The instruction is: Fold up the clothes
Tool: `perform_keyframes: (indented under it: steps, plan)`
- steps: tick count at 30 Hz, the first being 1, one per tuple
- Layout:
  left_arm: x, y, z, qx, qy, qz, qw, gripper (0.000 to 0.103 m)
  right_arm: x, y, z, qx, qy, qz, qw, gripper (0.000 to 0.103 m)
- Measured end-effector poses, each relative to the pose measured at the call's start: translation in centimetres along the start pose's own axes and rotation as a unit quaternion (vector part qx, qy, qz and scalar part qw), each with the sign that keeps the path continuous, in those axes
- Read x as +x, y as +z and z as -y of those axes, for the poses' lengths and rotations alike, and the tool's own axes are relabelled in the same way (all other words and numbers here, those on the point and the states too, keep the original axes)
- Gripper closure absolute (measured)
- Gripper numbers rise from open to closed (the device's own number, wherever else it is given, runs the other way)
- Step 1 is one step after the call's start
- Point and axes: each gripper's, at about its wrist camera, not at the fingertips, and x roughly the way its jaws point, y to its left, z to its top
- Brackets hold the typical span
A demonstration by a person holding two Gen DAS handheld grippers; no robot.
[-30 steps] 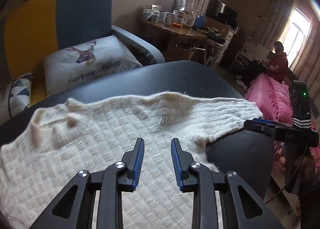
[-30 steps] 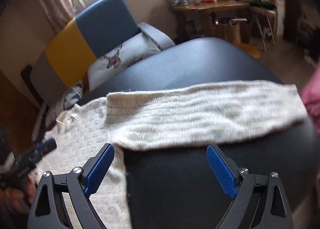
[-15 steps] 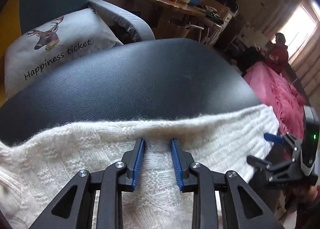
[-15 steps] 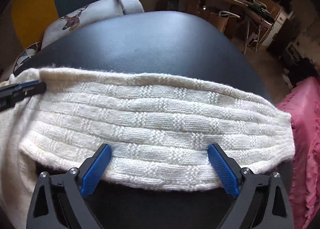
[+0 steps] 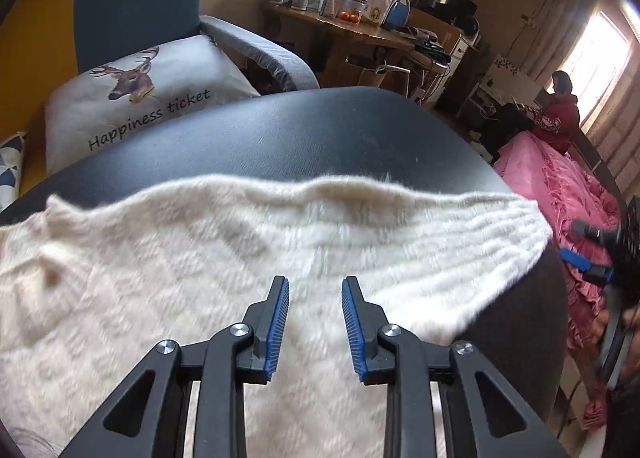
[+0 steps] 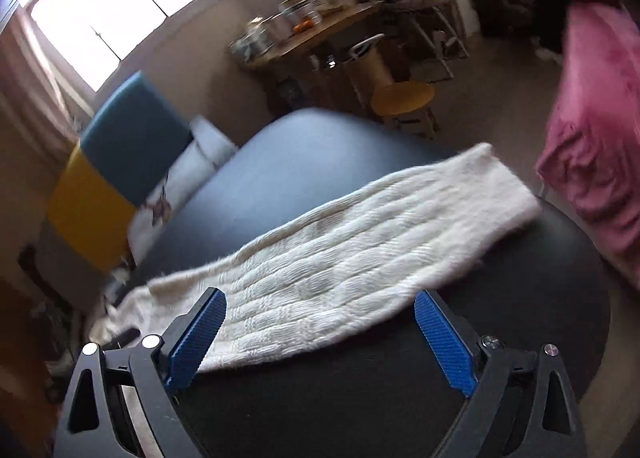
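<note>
Left wrist view: the left gripper [image 5: 315, 322] hovers over the cream knitted sweater [image 5: 200, 258] on the black padded table [image 5: 320, 130], jaws part-open, holding nothing. The right gripper [image 6: 320, 338] gapes wide beside the sleeve [image 6: 360, 242]; a shallow pinch could bunch the loose knit.

Black plastic two-finger left gripper [image 5: 314, 322] showing ribbed blue pads and silver pivot screws, matching black right gripper [image 6: 320, 332] wearing textured blue pads.
</note>
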Motion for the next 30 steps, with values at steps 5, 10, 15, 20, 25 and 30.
perform_keyframes:
  steps: [5, 10, 15, 20, 25, 30]
  plan:
    - [-0.4, -2.5, -0.1, 0.004, 0.003, -0.024, 0.9997, 0.076, -0.2, 1.1, 6.1, 0.14, 0.01, 0.024, 0.99, 0.006]
    - [-0.5, -3.5, -0.4, -0.007, -0.004, -0.022, 0.9997, 0.076, 1.2, 2.7, 7.6, 0.198, 0.038, 0.048, 0.978, 0.004]
    - [-0.4, -3.8, -0.8, -0.02, -0.014, -0.021, 0.9995, 0.076, 2.2, 3.5, 7.0, 0.209, 0.04, 0.062, 0.975, 0.0]
    - [-0.3, -3.8, -0.5, -0.016, -0.009, -0.02, 0.9996, 0.075, 3.8, 4.3, 5.3, 0.17, 0.02, 0.058, 0.984, 0.027]
    - [-0.3, -3.8, -0.4, -0.02, -0.012, -0.023, 0.9995, 0.075, 5.8, 4.0, 5.6, 0.161, 0.0, 0.033, 0.986, 0.095]
    - [-0.7, -3.3, -0.9, -0.044, -0.022, -0.039, 0.998, 0.075, 5.6, 4.7, 3.5, 0.116, 0.007, 0.021, 0.993, 0.095]
